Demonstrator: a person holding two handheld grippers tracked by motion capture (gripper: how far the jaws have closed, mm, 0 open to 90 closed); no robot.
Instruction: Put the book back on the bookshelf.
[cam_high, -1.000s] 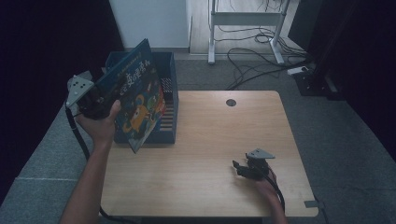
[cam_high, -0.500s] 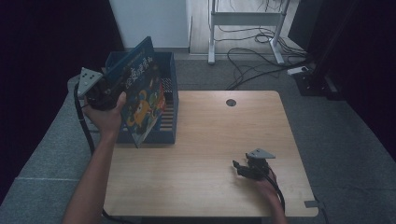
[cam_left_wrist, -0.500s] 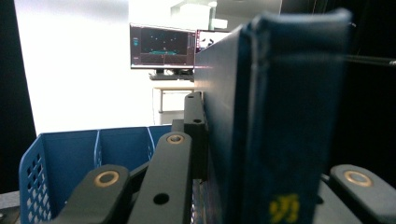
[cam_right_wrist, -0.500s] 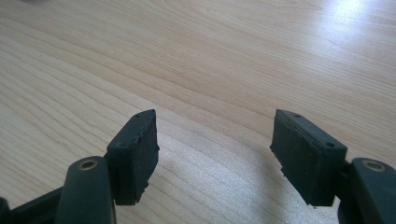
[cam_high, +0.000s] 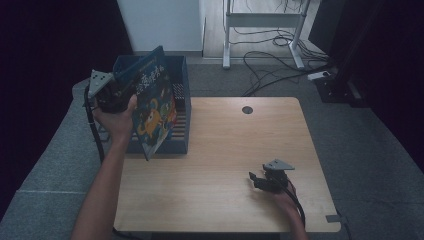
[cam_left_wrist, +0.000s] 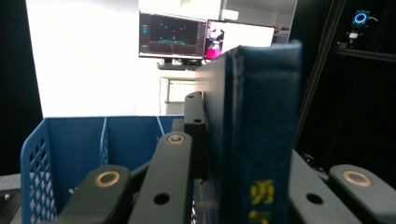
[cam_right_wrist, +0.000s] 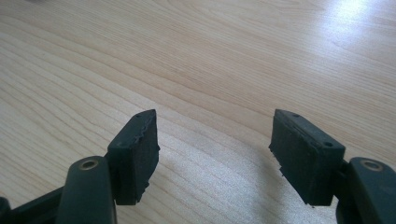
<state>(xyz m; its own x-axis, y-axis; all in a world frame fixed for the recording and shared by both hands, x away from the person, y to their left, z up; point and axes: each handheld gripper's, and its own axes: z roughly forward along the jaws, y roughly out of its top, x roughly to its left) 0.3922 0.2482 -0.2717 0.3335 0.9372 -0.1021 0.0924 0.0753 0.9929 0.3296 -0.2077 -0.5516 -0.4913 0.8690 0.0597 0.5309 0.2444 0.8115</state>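
My left gripper (cam_high: 119, 94) is shut on a blue picture book (cam_high: 154, 109), which stands tilted over the blue plastic crate (cam_high: 181, 80) at the table's left edge. In the left gripper view the book's spine (cam_left_wrist: 254, 140) rises between the jaws, one black finger (cam_left_wrist: 194, 123) lies flat against its cover, and the crate's perforated wall (cam_left_wrist: 42, 172) is below. My right gripper (cam_high: 256, 180) rests low at the table's front right. Its jaws (cam_right_wrist: 215, 144) are open, with bare wood between them.
The wooden table (cam_high: 230, 150) has a round cable hole (cam_high: 247, 109) near its far edge. The crate has dividers inside. Cables (cam_high: 270, 55) and a metal frame (cam_high: 260, 20) lie on the floor behind. Monitors (cam_left_wrist: 173, 39) glow farther back.
My left hand has carried the book to the right and a little farther back, over the crate. The right gripper has stayed where it was.
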